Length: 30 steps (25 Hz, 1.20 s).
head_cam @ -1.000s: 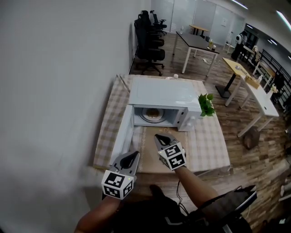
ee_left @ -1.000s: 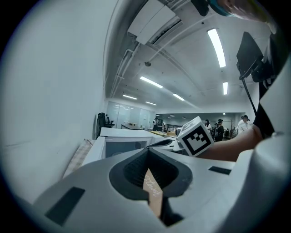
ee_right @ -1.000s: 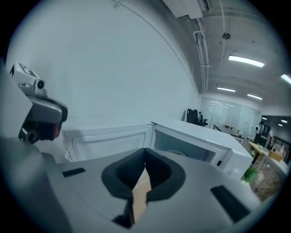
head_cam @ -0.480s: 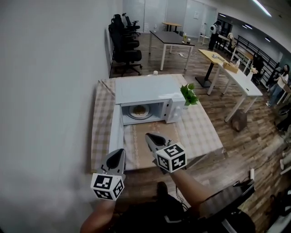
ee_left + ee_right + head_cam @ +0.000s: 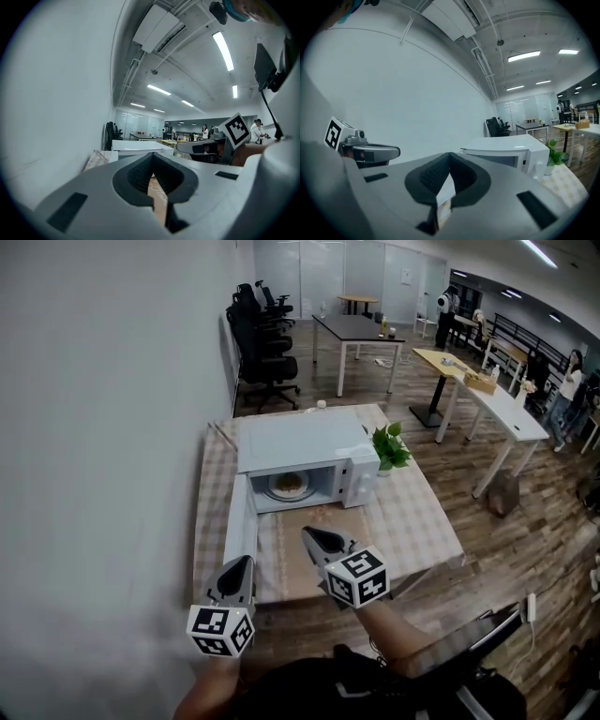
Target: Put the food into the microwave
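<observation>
The white microwave stands on a checked-cloth table, with its door swung wide to the left. Inside, the food lies on a plate on the turntable. My left gripper is shut and empty, hanging near the table's front left corner. My right gripper is also shut and empty, over the brown mat in front of the oven. The left gripper sees the microwave far ahead. The right gripper sees the microwave to its right.
A small green plant stands right of the microwave. A white wall runs along the left. Black office chairs and desks fill the room beyond the table. Wooden floor lies to the right.
Both grippers have drawn back from the microwave toward the table's front edge. The right one rose and rolled a little. Both stayed shut.
</observation>
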Each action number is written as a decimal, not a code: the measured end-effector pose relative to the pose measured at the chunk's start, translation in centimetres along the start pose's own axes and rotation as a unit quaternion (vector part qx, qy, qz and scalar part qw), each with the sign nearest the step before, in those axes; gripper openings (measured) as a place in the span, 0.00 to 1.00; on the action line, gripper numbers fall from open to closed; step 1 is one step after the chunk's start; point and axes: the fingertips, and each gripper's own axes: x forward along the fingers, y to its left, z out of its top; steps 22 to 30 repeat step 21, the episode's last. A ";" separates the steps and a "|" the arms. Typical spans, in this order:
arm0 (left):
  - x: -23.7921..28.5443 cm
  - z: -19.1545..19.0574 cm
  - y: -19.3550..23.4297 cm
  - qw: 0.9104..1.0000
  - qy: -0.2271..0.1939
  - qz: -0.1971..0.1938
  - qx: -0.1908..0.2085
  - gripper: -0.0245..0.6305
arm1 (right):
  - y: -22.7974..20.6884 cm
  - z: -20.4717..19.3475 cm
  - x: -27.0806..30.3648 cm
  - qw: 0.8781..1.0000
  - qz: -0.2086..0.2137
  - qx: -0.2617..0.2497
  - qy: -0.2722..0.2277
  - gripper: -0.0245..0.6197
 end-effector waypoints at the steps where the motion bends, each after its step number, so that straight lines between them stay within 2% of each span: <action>1: 0.1 0.2 -0.1 1.000 -0.001 0.003 0.000 0.05 | -0.2 0.3 -0.2 1.000 0.003 0.005 -0.004 0.05; 15: 2.6 0.8 -1.9 1.000 -0.013 0.022 -0.005 0.05 | -2.3 2.6 -1.7 0.999 0.020 0.005 -0.028 0.05; 30: 3.0 0.7 -2.0 1.000 -0.008 0.027 -0.004 0.05 | -2.8 2.4 -2.0 0.999 0.024 0.011 -0.032 0.05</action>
